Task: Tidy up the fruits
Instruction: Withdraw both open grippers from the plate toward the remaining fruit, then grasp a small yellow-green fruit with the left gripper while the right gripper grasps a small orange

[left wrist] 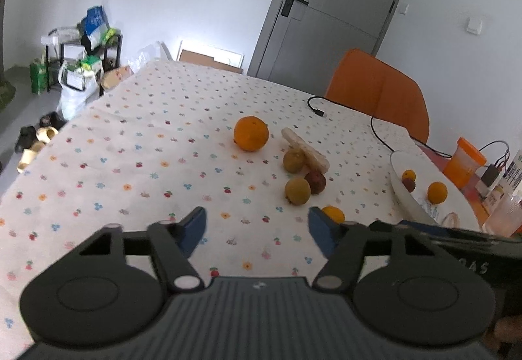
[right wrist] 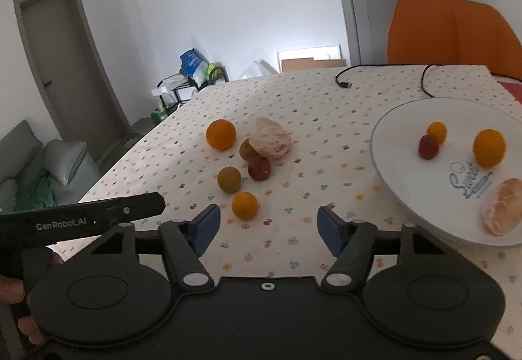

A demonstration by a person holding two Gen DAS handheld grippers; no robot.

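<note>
Loose fruit lies on the dotted tablecloth: a big orange [left wrist: 251,133] [right wrist: 221,134], a peeled pomelo piece [left wrist: 306,149] [right wrist: 270,138], two greenish fruits [left wrist: 297,191] [right wrist: 229,179], a dark red fruit [left wrist: 315,181] [right wrist: 259,168] and a small orange [left wrist: 333,213] [right wrist: 244,205]. A white plate [left wrist: 404,193] [right wrist: 401,177] at right holds two oranges, a red fruit and a pomelo segment [right wrist: 502,206]. My left gripper [left wrist: 257,229] is open and empty, near the small orange. My right gripper [right wrist: 269,226] is open and empty, just right of the small orange.
A black cable [left wrist: 375,123] [right wrist: 424,79] lies across the far right of the table. An orange chair [left wrist: 378,89] [right wrist: 453,33] stands behind it. An orange container [left wrist: 465,161] and a plastic cup [left wrist: 504,216] stand beyond the plate.
</note>
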